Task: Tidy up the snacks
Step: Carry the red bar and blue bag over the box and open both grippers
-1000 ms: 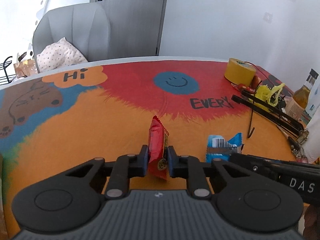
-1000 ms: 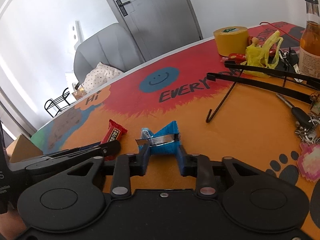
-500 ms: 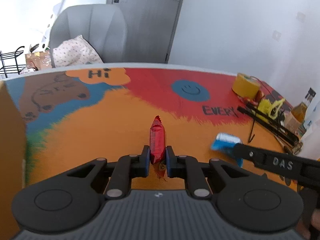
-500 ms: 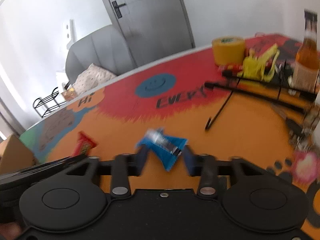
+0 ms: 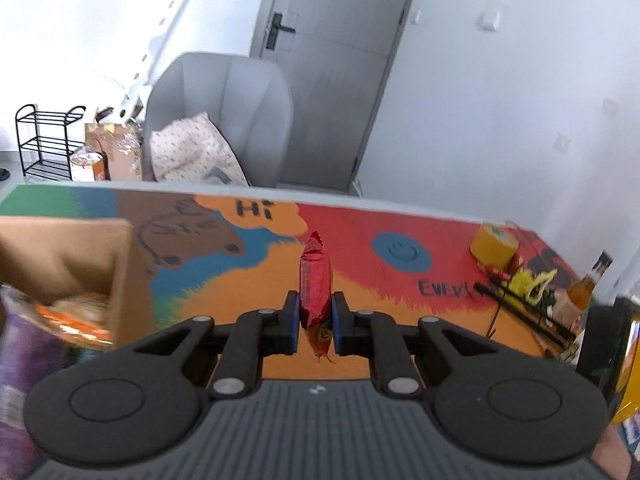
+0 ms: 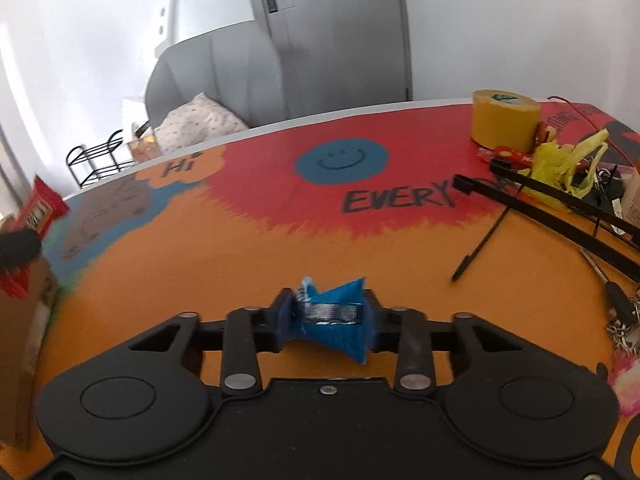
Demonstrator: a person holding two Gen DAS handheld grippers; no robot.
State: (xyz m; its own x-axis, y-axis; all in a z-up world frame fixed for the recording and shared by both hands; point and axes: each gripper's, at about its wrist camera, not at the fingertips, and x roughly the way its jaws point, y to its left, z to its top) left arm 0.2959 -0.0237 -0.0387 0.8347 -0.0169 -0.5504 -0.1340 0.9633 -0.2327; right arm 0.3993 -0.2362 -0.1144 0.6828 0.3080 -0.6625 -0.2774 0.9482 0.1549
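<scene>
Jaws over "Hi", "EVERY" tablecloth (image 6: pixel 240 256)

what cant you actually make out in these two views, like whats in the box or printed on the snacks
- Left wrist view: the contents of the cardboard box are smeared by motion blur and cut off by the left edge.
- Left wrist view: print on the red snack bar is too small to read.
- Right wrist view: the blue snack packet is crumpled between the pads, hiding its label.
- Left wrist view: the bottle label is too small.
</scene>
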